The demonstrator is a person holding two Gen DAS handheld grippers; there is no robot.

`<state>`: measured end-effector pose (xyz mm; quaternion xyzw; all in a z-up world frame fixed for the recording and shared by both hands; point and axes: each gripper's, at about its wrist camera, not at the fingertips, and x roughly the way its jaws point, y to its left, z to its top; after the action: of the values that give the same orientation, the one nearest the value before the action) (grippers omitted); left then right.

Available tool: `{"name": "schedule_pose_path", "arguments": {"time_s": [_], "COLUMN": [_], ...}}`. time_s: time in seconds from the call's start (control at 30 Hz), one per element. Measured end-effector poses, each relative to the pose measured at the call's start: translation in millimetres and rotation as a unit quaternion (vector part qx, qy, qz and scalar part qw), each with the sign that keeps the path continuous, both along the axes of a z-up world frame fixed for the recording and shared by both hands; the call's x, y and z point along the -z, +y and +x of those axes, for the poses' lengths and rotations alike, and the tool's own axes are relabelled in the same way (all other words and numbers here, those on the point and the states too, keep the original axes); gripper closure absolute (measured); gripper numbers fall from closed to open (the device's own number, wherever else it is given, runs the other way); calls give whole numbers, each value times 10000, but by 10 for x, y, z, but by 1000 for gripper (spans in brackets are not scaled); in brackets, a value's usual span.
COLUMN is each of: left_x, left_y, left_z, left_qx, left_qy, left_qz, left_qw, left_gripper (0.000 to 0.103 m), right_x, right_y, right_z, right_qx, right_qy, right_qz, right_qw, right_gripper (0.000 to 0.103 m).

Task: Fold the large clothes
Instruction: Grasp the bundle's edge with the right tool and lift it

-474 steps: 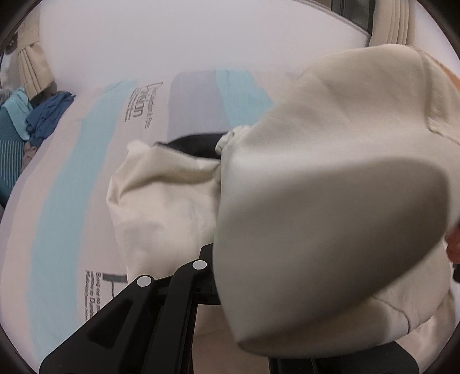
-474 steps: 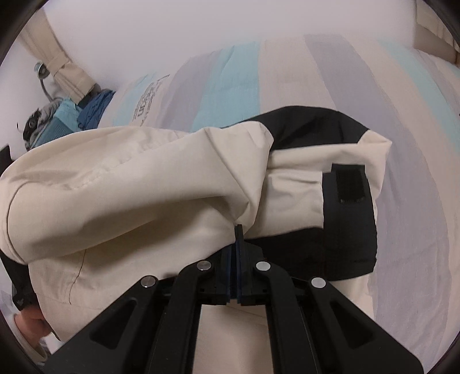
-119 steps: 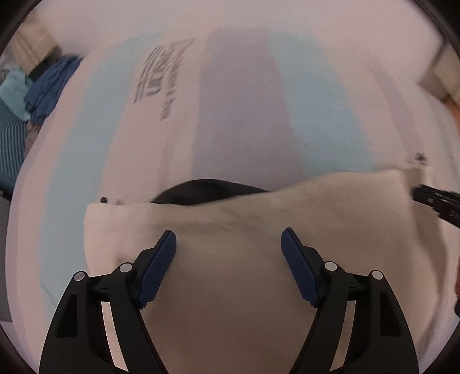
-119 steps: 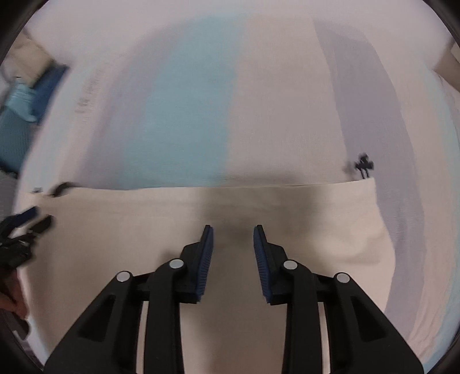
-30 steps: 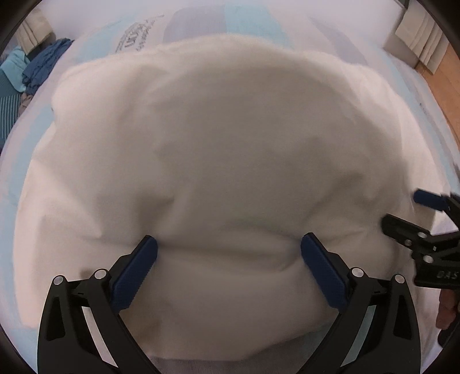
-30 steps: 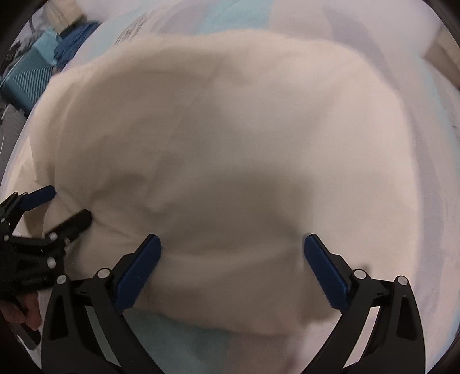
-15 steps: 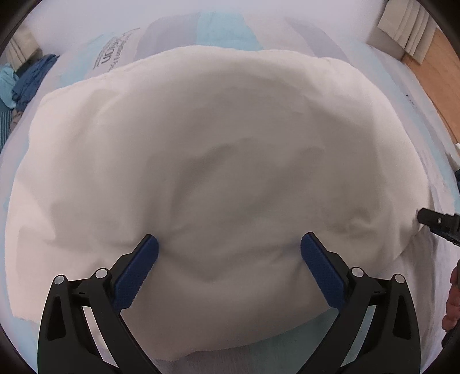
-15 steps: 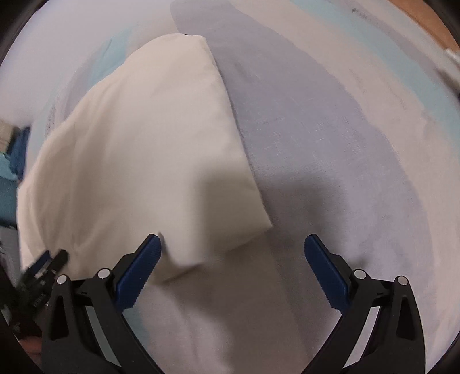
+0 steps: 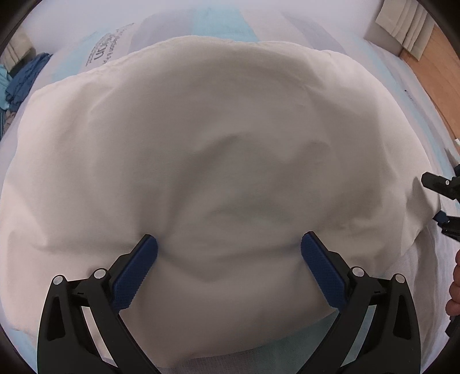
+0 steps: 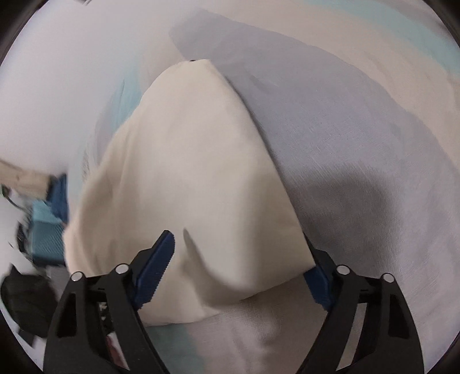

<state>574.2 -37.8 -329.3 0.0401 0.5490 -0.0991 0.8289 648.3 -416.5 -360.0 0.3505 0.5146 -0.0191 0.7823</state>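
A cream garment [image 9: 218, 161], folded into a thick pad, lies on the striped bed sheet [image 10: 359, 143]. My left gripper [image 9: 230, 256] stands wide open over the garment's near edge, its blue pads [image 9: 141, 267] resting on the fabric either side of a low bulge. My right gripper [image 10: 238, 259] is at the garment's right end [image 10: 195, 178] and its jaws are closing. The corner of the fabric lies between them and covers part of the right pad. In the left wrist view the right gripper [image 9: 442, 201] shows at the right edge.
A heap of blue clothes [image 9: 26, 77] lies at the bed's far left, also seen blurred as blue clothes [image 10: 49, 218]. Wooden floor [image 9: 431, 72] and a curtain [image 9: 402, 26] border the bed on the right. A hand [image 9: 454, 284] shows at the right edge.
My right gripper has rolled and swung round to the garment's right end, and its jaws have narrowed around the corner. The left gripper has stayed open in nearly the same place.
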Motion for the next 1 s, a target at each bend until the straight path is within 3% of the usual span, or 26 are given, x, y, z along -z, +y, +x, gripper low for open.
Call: {"name": "schedule_pose_path", "arguments": {"time_s": [0.07,0.23,0.43,0.5,0.6,0.7,0.87,1.0], "left_x": [0,6,15,12,13,20,29,1], "left_y": [8,15,-8,-33,-49,-58,-69,-58], "left_z": [21,54,39,-22,-43,-53,-67,-74], "left_qx": [8,20,13,6,-14,-35,-75,-111], "left_qy": [6,0,-33,-47,-61,-84,-112,-127], "left_qz": [-14,-35,-20,-6,1,-3,-3,-54], "left_qw": [10000,10000,10000,10000,10000,10000,9999,9998], "left_gripper": [5,5,5,5,5,5,5,6], "right_x": [65,132,77,20,-119,-288,-646,-969], "right_y": [-7,26,-93,-96,-80,-29,245,658], "right_z": [0,247,239,232,268,304,407,492], "right_qx": [65,-241,75,139,140,80,-619,-1386], "right_qy": [67,238,247,225,130,-36,-432,-858], "right_qz": [179,-113,175,227,326,357,-205,-680], "right_qw": [9998,9994,9995,9994,9993,9993,9969,9843], "right_gripper": [30,32,53,73,84,88,89,90]}}
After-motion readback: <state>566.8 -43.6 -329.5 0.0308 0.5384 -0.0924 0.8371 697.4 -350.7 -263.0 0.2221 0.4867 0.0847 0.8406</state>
